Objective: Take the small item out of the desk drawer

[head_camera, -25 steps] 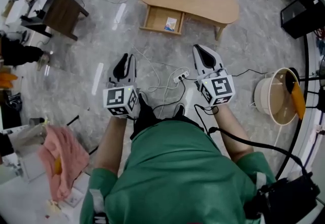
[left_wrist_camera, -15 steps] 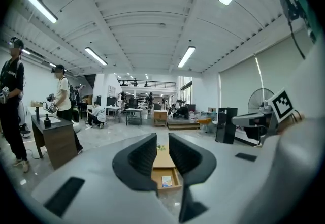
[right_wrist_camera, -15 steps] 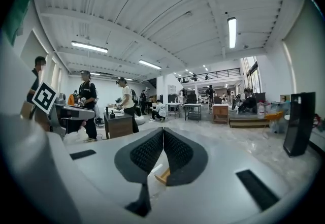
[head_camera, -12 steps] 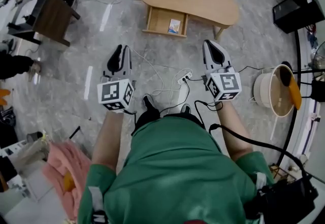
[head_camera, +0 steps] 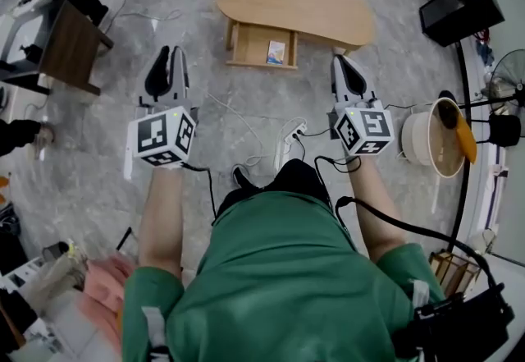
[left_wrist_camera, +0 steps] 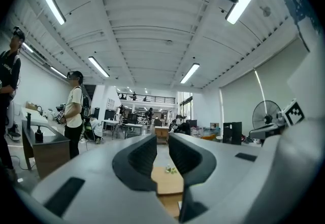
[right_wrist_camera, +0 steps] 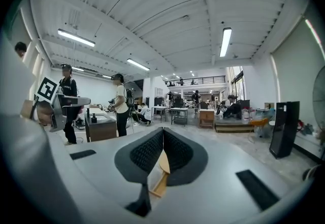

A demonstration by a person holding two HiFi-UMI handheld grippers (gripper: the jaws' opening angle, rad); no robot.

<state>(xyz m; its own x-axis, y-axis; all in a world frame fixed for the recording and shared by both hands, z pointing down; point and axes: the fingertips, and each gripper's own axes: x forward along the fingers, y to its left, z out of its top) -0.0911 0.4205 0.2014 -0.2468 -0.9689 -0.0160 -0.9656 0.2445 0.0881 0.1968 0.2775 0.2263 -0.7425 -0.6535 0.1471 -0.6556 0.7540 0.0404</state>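
MOVED: left gripper [head_camera: 169, 55] and right gripper [head_camera: 344, 63] drew nearer the desk [head_camera: 328, 11] | STEP: approach | small item [head_camera: 276, 52] lay in open drawer [head_camera: 246, 47] at desk front | JAWS: left narrowly apart, right closed, both empty | NEXT: probably open one gripper, reach in.

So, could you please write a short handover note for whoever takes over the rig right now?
Left gripper: jaws slightly apart, nothing between them.
Right gripper: jaws shut, empty.
Both are held out over the floor, short of the wooden table.
The drawer is already pulled out, and the small item lies in its right part.
Done: the drawer is open.
Left to do: step closer, grip the small item and lift it out of the drawer.
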